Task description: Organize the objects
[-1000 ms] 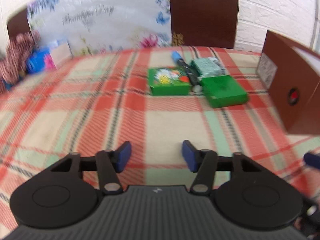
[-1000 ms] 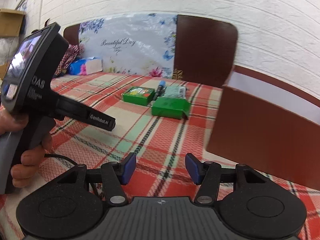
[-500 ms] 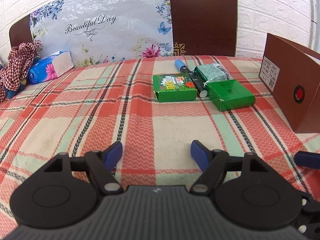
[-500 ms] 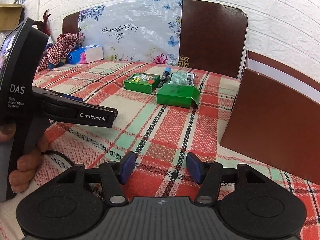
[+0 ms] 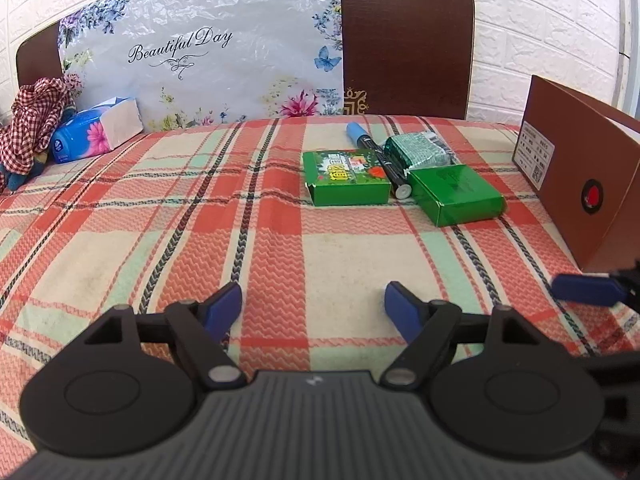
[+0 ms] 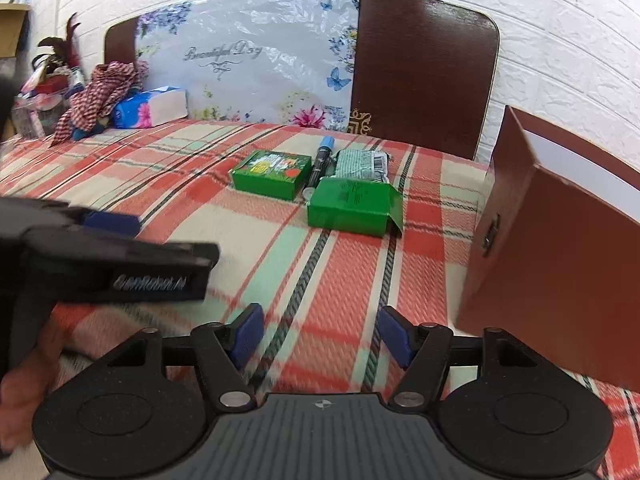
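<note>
On the plaid cloth lie a printed green box [image 5: 346,176] [image 6: 272,174], a black marker with a blue cap [image 5: 378,158] [image 6: 320,164], a green foil packet [image 5: 418,150] [image 6: 360,164] and a plain green box [image 5: 456,194] [image 6: 352,204], all close together. A brown cardboard box [image 5: 580,176] [image 6: 560,240] stands open to their right. My left gripper [image 5: 314,306] hovers over bare cloth well short of them, jaws opening, nothing between them. My right gripper [image 6: 320,330] is likewise opening and empty, near the brown box's corner.
A blue tissue pack [image 5: 96,134] and a red checked cloth [image 5: 32,128] sit at the far left by a floral "Beautiful Day" bag [image 5: 208,52] and a dark headboard [image 5: 404,40]. A hand holding the left gripper's handle [image 6: 112,272] fills the right wrist view's left side.
Both grippers' jaws have spread wider. The right gripper has moved toward the green boxes, so they and the brown box look larger. The left gripper's view has steadied in place.
</note>
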Available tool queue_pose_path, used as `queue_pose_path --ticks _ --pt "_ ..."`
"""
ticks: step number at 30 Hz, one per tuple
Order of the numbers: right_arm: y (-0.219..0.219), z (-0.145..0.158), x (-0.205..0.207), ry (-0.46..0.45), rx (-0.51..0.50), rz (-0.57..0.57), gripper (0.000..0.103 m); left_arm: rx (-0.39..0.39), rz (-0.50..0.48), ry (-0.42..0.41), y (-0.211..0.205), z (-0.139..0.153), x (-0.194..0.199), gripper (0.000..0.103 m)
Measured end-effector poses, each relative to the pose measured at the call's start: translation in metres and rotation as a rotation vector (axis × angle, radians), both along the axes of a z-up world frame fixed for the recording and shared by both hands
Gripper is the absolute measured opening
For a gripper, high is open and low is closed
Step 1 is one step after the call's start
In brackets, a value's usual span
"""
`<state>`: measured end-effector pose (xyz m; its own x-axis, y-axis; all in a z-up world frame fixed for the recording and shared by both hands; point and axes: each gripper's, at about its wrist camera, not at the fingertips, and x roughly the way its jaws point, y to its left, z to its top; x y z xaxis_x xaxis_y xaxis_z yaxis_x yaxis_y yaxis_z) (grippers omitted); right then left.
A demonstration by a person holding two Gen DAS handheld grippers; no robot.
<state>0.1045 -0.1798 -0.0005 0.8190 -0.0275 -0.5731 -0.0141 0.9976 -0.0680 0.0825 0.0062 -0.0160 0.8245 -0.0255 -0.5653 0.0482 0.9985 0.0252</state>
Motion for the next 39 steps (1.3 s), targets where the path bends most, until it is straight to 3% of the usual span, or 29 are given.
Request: queue_pose_path --ticks 10,17,25,29,39 --pt "0.005 -0.001 0.025 -0.008 -0.034 -0.016 0.075 -0.089 0.021 -0.013 0.014 0.001 0.001 0.081" --pt "-0.003 0.000 0.038 -0.009 0.003 -0.061 0.075 -0.120 0.126 -0.037 0.027 0.001 0.002 0.081" --pt "0.015 0.000 0.055 -0.038 -0.105 -0.008 0.074 -0.154 0.155 -0.049 0.034 0.002 0.003 0.081" --pt "0.010 0.002 0.062 -0.041 -0.084 -0.028 0.074 -0.160 0.199 -0.056 0.039 0.002 0.004 0.081" --pt "-0.006 0.004 0.074 -0.043 -0.001 -0.115 0.075 -0.143 0.190 -0.053 0.036 0.001 0.006 0.085"
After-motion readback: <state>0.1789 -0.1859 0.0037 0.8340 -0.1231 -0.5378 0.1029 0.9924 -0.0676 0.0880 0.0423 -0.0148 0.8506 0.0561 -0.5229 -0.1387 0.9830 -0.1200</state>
